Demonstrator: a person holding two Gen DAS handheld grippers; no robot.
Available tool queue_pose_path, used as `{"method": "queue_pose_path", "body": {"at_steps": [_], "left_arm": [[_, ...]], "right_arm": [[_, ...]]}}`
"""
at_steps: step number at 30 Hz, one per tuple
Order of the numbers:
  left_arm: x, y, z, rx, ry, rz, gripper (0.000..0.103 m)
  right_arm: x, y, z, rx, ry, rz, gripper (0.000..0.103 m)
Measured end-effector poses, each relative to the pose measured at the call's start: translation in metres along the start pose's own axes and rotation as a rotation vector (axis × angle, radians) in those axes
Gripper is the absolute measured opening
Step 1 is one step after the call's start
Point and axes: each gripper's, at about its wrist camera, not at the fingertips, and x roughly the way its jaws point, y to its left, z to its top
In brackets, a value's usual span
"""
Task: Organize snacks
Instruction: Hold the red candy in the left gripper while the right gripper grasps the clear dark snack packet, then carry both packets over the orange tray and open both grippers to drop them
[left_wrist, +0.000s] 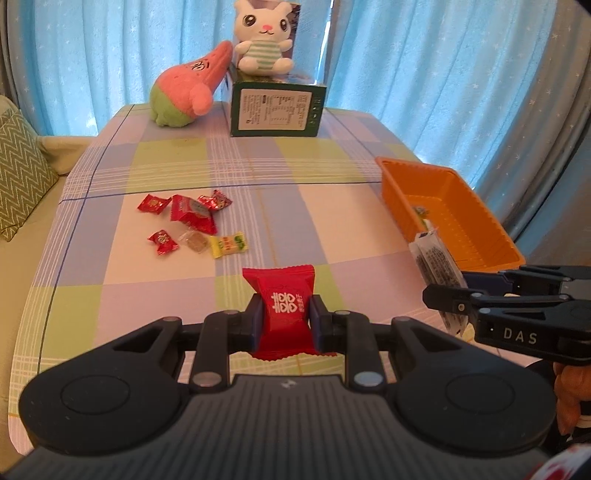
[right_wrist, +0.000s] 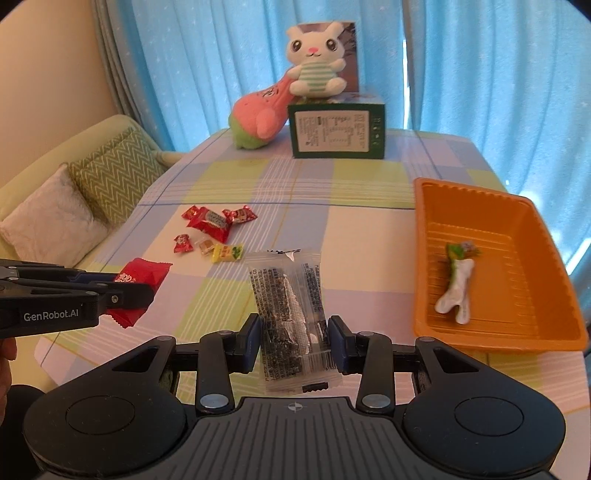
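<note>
Above the table: both grippers carry one snack each.
Left gripper (left_wrist: 283, 320): closed on a red packet (left_wrist: 282, 310).
Right gripper (right_wrist: 294, 338): closed on a clear dark-filled packet (right_wrist: 291, 317).
Done: one wrapped snack (right_wrist: 456, 286) lies in the orange tray (right_wrist: 546, 266).
Left: six small candies (left_wrist: 192, 225) on the checked tablecloth (left_wrist: 295, 206).
Room: blue curtains (left_wrist: 424, 55), plush toys at the far end.

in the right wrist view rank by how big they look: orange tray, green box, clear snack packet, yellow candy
1. orange tray
2. clear snack packet, held near the camera, so likely looks oversized; close to the green box, which sits far back, so order unsure
3. yellow candy
</note>
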Motion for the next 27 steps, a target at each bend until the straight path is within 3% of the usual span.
{"method": "queue_pose_path", "body": {"at_steps": [12,27], "left_arm": [[-0.003,-0.047,0.006,0.043,-0.012,-0.034,0.023],[0.027,-0.109,0.03,0.107,-0.011,-0.12,0.023]], "right_arm": [[-0.037,-0.038,-0.008,0.062,-0.056,-0.063,0.039],[-0.059,-0.105,-0.006,0.153,-0.097,-0.15,0.039]]}}
